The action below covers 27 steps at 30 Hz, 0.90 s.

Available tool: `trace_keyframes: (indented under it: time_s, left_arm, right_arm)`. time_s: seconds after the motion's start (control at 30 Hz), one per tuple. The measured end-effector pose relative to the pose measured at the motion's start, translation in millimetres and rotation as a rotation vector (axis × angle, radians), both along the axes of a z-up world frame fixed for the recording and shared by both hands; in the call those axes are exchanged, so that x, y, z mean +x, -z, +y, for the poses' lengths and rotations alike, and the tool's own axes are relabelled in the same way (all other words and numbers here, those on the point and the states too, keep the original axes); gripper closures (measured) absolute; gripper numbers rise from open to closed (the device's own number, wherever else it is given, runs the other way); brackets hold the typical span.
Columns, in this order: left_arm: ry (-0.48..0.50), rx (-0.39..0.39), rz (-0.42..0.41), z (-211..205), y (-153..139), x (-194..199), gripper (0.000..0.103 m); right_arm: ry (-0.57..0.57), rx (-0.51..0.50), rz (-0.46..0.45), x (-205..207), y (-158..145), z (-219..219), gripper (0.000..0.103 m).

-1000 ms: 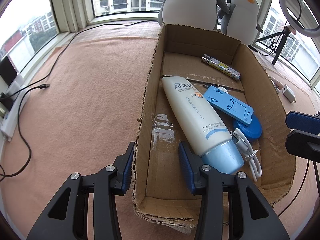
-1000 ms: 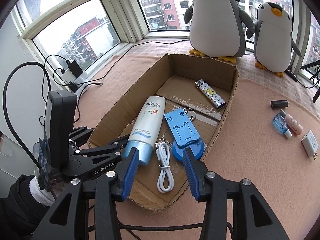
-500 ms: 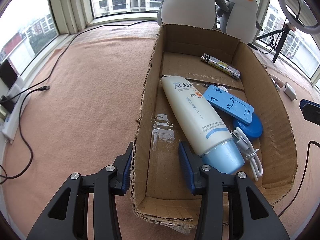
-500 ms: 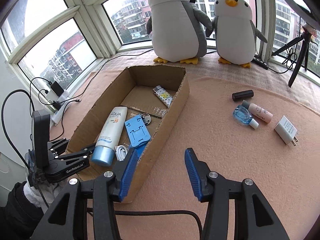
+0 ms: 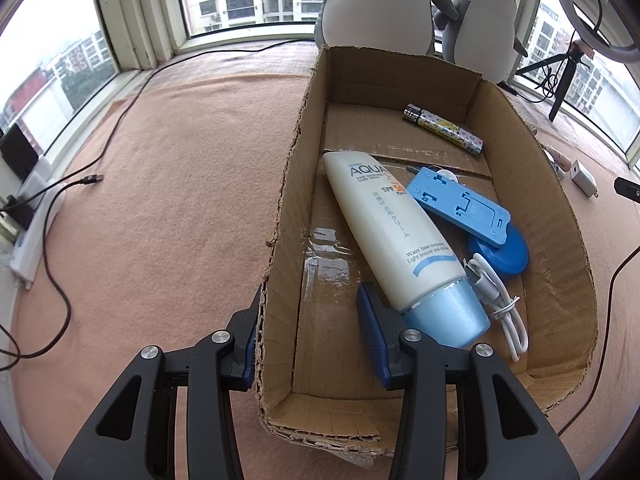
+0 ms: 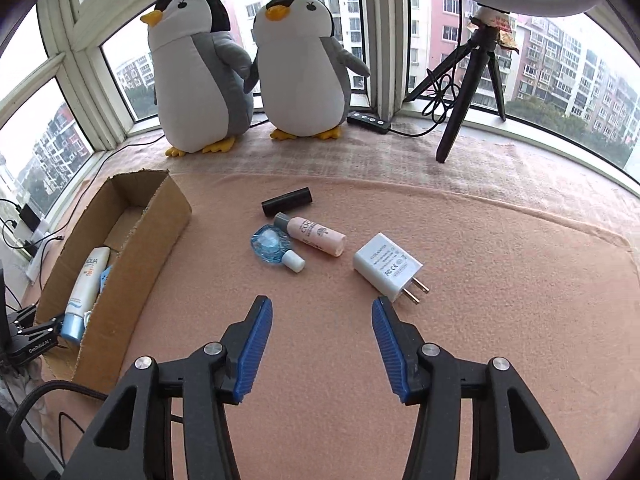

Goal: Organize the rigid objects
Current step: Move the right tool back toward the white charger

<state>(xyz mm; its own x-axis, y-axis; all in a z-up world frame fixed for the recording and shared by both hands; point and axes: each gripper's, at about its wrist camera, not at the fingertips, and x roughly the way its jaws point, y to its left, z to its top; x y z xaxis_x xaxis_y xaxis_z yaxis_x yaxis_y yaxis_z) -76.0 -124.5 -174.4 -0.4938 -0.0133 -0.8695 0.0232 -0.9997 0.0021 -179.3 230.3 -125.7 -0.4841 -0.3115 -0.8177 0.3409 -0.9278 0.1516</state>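
A cardboard box [image 5: 560, 216] [image 6: 132, 264] holds a white sunscreen tube [image 5: 392, 232], a blue phone stand [image 5: 460, 204], a blue round case [image 5: 508, 256], a white cable [image 5: 500, 300] and a patterned lighter [image 5: 444, 130]. My left gripper [image 5: 310, 308] is open, straddling the box's left wall near its front corner. My right gripper [image 6: 322, 312] is open over bare blanket. Ahead of it lie a white charger plug [image 6: 388, 266], a pink tube [image 6: 316, 234], a blue bottle [image 6: 274, 246] and a black cylinder [image 6: 286, 200].
Two plush penguins [image 6: 200, 68] [image 6: 300, 68] stand at the window behind the box. A black tripod [image 6: 472, 80] with a ring light and a cable remote [image 6: 368, 122] sit at the back right. Cables and a power strip [image 5: 32, 232] run along the left edge.
My right gripper has swung out of the box and to the right, now facing the loose items on the blanket. The left gripper has stayed in place at the box wall.
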Motion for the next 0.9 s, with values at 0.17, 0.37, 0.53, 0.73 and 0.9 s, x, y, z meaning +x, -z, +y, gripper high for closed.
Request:
trace_keyframes:
  time_s: [0.17, 0.37, 0.53, 0.73, 0.9]
  left_arm:
    - [-0.002, -0.006, -0.006, 1.0, -0.4, 0.2, 0.060]
    - [-0.004, -0.008, -0.010, 1.0, -0.2, 0.3, 0.060]
    - [-0.005, -0.008, -0.012, 0.1, 0.0, 0.4, 0.060]
    - [-0.004, -0.007, -0.011, 0.1, -0.1, 0.3, 0.060]
    - [-0.005, -0.004, -0.011, -0.7, 1.0, 0.8, 0.060]
  right_arm:
    - [0.025, 0.071, -0.013, -28.1, 16.0, 18.7, 0.054]
    - [-0.029, 0.112, -0.045, -51.0, 32.6, 15.2, 0.054]
    - [-0.072, 0.169, -0.052, -59.9, 41.4, 0.6, 0.054]
    - [-0.083, 0.178, -0.073, -74.5, 48.1, -2.9, 0.054]
    - [-0.106, 0.199, -0.087, -77.4, 53.8, -8.2, 0.054]
